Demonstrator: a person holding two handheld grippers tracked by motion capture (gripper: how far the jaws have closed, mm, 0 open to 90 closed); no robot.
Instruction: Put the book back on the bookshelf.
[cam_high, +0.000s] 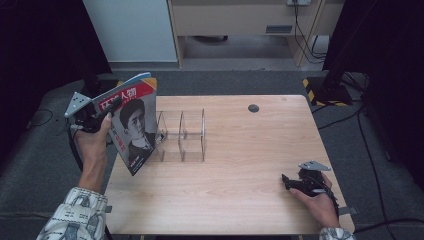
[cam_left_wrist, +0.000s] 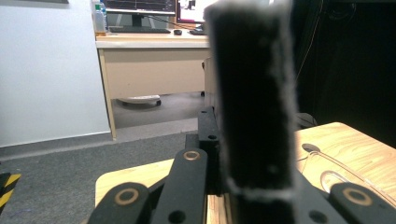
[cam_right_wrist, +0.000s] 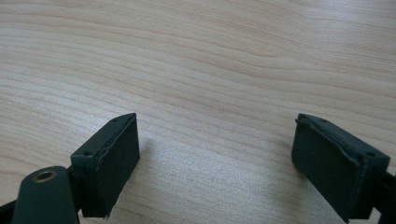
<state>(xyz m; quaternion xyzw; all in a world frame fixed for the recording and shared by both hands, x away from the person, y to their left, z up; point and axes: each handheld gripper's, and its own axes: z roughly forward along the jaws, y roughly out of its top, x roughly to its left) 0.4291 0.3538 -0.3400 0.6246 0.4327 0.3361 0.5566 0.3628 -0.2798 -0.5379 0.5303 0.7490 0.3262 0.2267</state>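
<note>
Holding a magazine (cam_high: 131, 122) upright at the counter's (cam_high: 240, 165) left edge, just beside the clear acrylic divider rack (cam_high: 182, 136).

The left hand-held gripper (cam_high: 107, 107) is clamped on its top edge, apparently to slot it in; the right hand-held gripper (cam_right_wrist: 215, 158) rests jaws apart on pale wood, grey carpet around.

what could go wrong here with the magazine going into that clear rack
The left gripper pinches the magazine only near its top edge, so it may sag or slip. The clear rack looks light and nothing steadies it; the right gripper rests open far off, so a bump may push it.
</note>
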